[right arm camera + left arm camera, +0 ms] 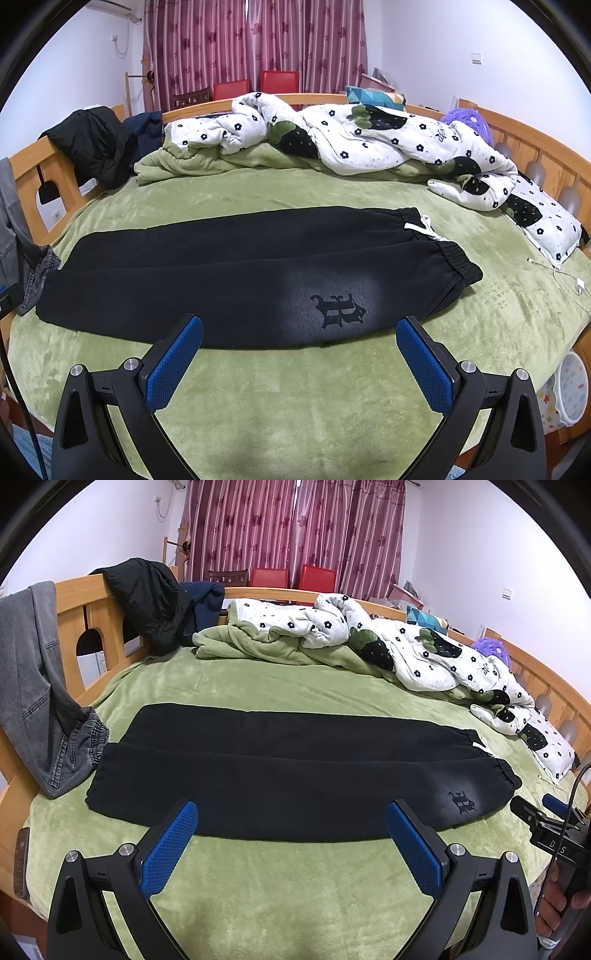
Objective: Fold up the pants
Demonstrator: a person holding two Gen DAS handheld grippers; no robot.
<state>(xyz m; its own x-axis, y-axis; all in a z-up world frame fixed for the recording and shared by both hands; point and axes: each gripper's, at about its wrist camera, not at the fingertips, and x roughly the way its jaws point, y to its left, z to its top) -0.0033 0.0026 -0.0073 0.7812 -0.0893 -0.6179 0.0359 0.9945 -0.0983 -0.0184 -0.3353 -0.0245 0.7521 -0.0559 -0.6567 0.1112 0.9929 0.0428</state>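
Black sweatpants (295, 775) lie flat across the green bed, one leg folded over the other, waistband at the right with a white drawstring (424, 229) and a dark emblem (338, 308) near the front edge. They also show in the right wrist view (240, 280). My left gripper (291, 812) is open and empty, hovering just in front of the pants' near edge. My right gripper (299, 328) is open and empty, in front of the emblem. The right gripper also shows at the right edge of the left wrist view (535, 812).
A rumpled white flowered quilt (369, 140) and green blanket (258, 646) lie along the bed's far side. Grey jeans (37, 686) and a black jacket (147, 598) hang on the wooden bed frame (92, 609) at left. A white charger cable (561, 277) lies at right.
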